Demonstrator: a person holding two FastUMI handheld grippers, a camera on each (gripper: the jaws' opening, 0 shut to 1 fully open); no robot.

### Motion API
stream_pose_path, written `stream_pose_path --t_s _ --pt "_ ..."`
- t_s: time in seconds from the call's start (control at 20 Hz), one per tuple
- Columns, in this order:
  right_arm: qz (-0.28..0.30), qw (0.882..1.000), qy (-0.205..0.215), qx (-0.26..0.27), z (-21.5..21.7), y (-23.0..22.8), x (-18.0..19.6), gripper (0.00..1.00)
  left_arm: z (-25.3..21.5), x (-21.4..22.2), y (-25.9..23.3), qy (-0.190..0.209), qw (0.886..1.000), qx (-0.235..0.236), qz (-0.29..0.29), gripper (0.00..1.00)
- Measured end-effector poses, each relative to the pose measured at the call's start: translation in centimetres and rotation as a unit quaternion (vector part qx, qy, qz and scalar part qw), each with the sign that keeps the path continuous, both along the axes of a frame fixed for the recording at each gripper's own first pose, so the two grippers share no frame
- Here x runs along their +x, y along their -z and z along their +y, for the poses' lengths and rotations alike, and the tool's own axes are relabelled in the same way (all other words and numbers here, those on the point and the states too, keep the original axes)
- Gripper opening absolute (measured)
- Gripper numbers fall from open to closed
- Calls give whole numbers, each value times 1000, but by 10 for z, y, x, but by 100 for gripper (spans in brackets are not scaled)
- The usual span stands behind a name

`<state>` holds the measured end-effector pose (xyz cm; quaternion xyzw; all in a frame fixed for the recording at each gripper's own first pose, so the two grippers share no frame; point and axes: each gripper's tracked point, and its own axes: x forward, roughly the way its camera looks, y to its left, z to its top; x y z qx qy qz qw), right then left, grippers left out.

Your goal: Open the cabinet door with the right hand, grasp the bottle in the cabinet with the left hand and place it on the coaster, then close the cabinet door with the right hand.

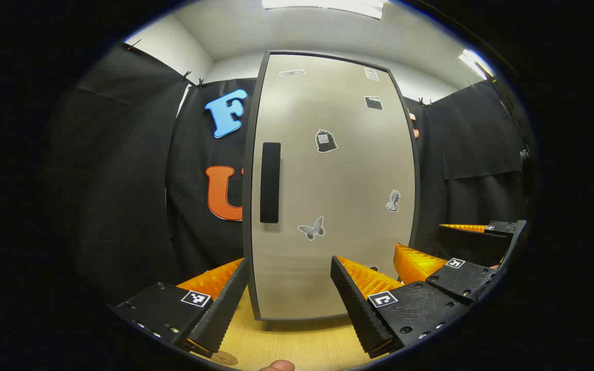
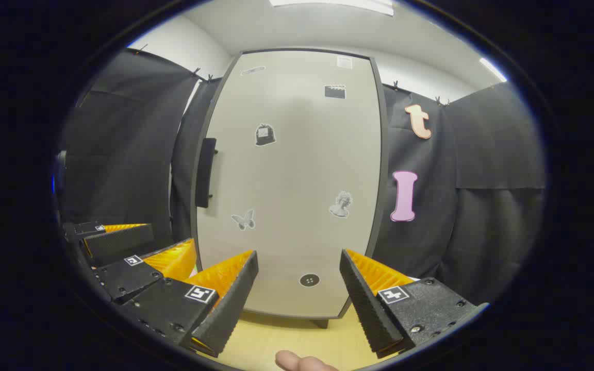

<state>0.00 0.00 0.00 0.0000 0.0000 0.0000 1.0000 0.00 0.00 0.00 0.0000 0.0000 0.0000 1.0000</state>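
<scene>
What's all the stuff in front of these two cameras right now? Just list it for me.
cabinet door: one, pale grey-beige with a dark edge, shut, straight ahead
handle: one, black, upright bar near the door's left edge
stickers: several, grey and black, scattered over the door, a butterfly among them
table: one, light wood, under the cabinet
round disc: one, brownish, on the table at the lower edge of the left gripper view; possibly the coaster
left gripper: one, open, facing the door
right gripper: one, open, facing the door
fingertip: one, at the bottom edge of the right gripper view
</scene>
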Motion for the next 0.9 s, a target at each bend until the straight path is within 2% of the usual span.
stream_pose_path --t_s 0.25,0.45,0.65,0.75,0.9 --pt "5 1000 5 6 -3 0 1 99 -10 0 1 19 1000 -15 4 95" --pt "9 1000 16 17 -10 3 -1 99 -14 2 -2 25 1000 -3 -4 95" --pt "3 1000 23 9 -15 2 -5 99 -19 5 3 30 999 -17 2 95" --pt "3 1000 13 7 -11 2 -5 99 -17 3 3 27 1000 -13 0 95" --pt "24 999 -39 2 7 8 -3 98 -8 3 0 13 1000 -8 -10 95"
